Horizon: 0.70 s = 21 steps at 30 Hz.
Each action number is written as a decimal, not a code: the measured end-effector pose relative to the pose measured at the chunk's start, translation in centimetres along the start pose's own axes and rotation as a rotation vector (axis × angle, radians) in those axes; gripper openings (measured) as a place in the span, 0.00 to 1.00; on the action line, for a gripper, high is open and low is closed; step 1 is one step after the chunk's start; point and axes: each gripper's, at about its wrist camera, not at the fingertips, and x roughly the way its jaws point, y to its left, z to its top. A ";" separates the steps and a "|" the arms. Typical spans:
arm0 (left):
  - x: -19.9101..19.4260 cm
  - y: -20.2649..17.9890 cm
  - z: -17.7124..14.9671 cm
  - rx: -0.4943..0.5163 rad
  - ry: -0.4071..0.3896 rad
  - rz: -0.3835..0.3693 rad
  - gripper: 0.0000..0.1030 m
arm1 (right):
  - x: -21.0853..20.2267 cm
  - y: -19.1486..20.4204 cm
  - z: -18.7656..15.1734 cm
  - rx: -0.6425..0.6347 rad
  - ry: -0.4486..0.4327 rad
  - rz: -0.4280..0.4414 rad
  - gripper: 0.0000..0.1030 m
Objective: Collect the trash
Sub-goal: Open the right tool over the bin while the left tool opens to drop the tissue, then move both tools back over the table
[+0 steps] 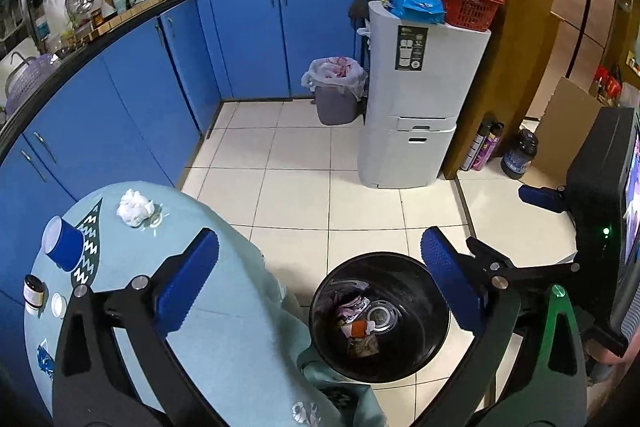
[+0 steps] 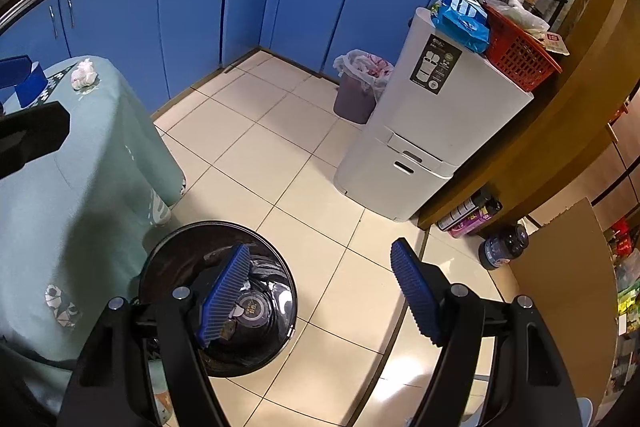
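A black round bin [image 1: 420,279] stands on the tiled floor beside the table [image 1: 224,347] with its pale teal cloth; wrappers and a lid [image 1: 356,323] lie at its bottom. My left gripper [image 1: 320,239] hangs wide open above the bin and the table edge, nothing between its fingers. On the table lie a crumpled white tissue [image 1: 135,207], a blue paper cup [image 1: 64,245] on its side, a small jar [image 1: 33,294], a white lid [image 1: 58,305] and a blue wrapper [image 1: 45,363]. My right gripper [image 2: 320,247] is open and empty over the bin [image 2: 180,251] and the floor.
A tall white cabinet [image 1: 416,107] with a red basket [image 1: 468,3] on top stands behind the bin. A lined grey bin [image 1: 338,95] sits in the corner by blue cupboards [image 1: 248,39]. Bottles [image 1: 484,147] and cardboard [image 1: 564,123] stand at the right.
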 end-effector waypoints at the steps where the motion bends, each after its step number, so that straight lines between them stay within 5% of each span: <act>1: -0.2 0.3 -0.1 -0.005 -0.002 0.003 0.97 | -0.1 0.1 0.1 0.000 -0.002 0.005 0.69; 11: -1.7 6.3 -1.4 -0.097 -0.012 0.088 0.97 | -1.1 4.8 3.2 -0.051 -0.054 0.090 0.69; 21: -4.0 17.2 -4.9 -0.230 -0.018 0.262 0.95 | -0.9 14.0 8.5 -0.168 -0.099 0.220 0.69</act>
